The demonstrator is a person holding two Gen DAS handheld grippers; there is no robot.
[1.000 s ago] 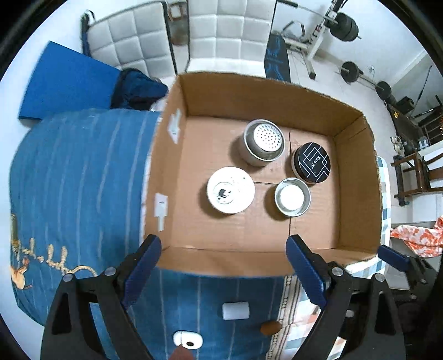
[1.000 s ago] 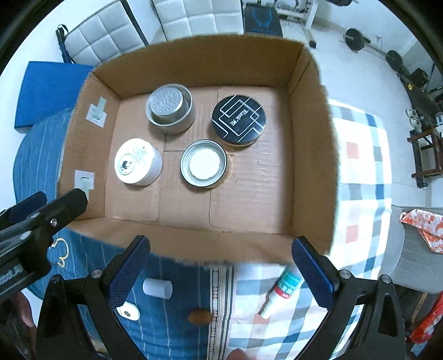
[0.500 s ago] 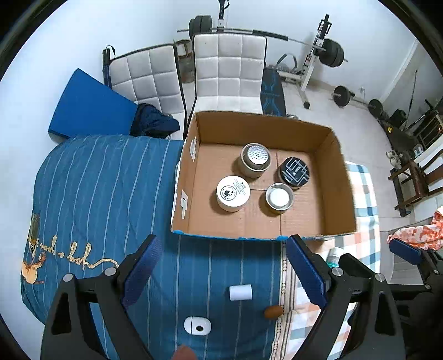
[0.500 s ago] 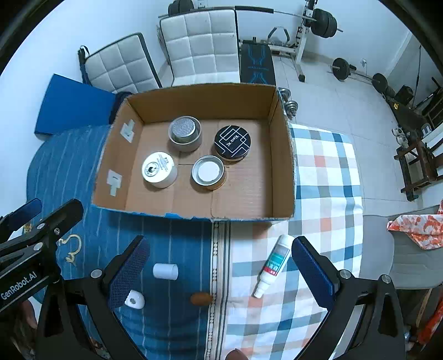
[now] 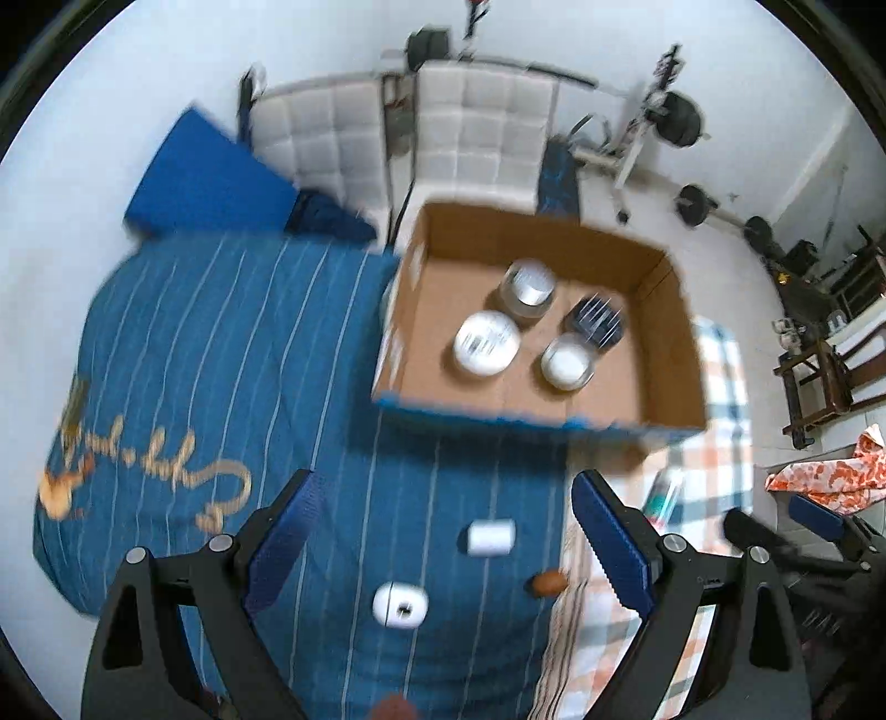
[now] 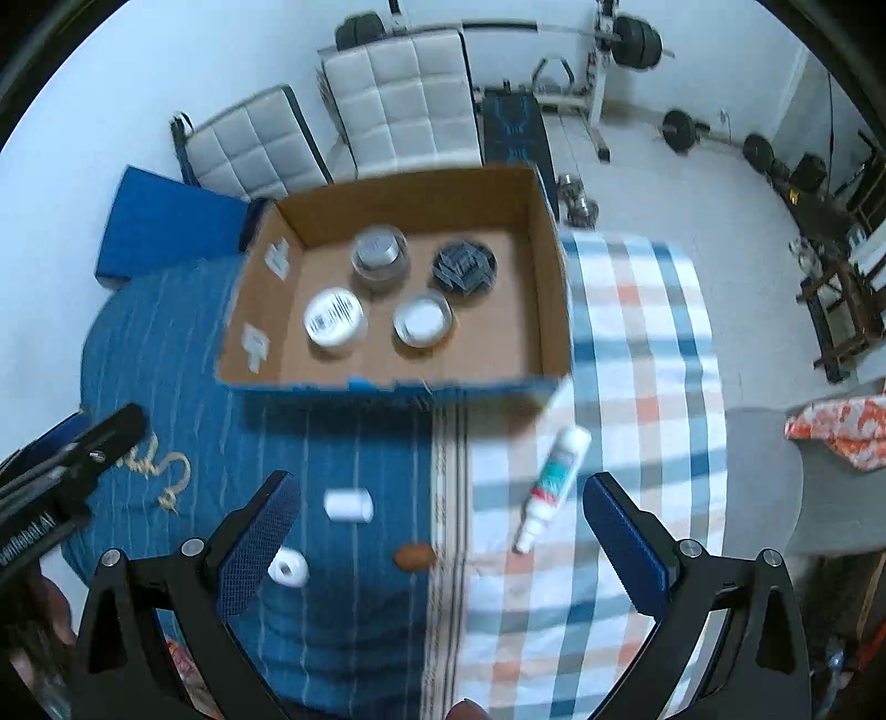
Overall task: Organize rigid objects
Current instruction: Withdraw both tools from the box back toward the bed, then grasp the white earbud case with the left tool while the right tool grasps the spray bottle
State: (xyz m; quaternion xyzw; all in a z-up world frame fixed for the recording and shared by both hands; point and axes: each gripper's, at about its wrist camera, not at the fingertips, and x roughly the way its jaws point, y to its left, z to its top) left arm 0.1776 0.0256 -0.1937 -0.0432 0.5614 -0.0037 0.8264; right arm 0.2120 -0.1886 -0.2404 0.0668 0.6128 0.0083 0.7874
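A cardboard box [image 5: 667,332] [image 6: 548,266] stands on the bed and holds several round containers: a white jar [image 5: 486,343] [image 6: 335,317], a silver jar [image 5: 529,288] [image 6: 379,256], a black tin [image 5: 595,321] [image 6: 464,265] and a small white-lidded tin [image 5: 566,363] [image 6: 422,324]. On the bed nearer me lie a white cylinder [image 5: 490,537] [image 6: 348,505], a small white ring-shaped piece [image 5: 400,605] [image 6: 288,570], a brown oval [image 5: 548,582] [image 6: 414,556] and a white bottle [image 6: 551,479]. My left gripper [image 5: 443,543] and right gripper [image 6: 437,543] are both open, empty and high above these.
A blue striped blanket [image 5: 194,343] covers the left of the bed and a checked cloth [image 6: 637,343] the right. Two white padded chairs [image 6: 398,88] and a blue mat [image 5: 205,183] stand behind the box. Gym weights [image 6: 637,39] lie on the floor beyond.
Both grippers have pulled up and back from the box over the last second. The box looks smaller, and the loose items on the bed have come into fuller view.
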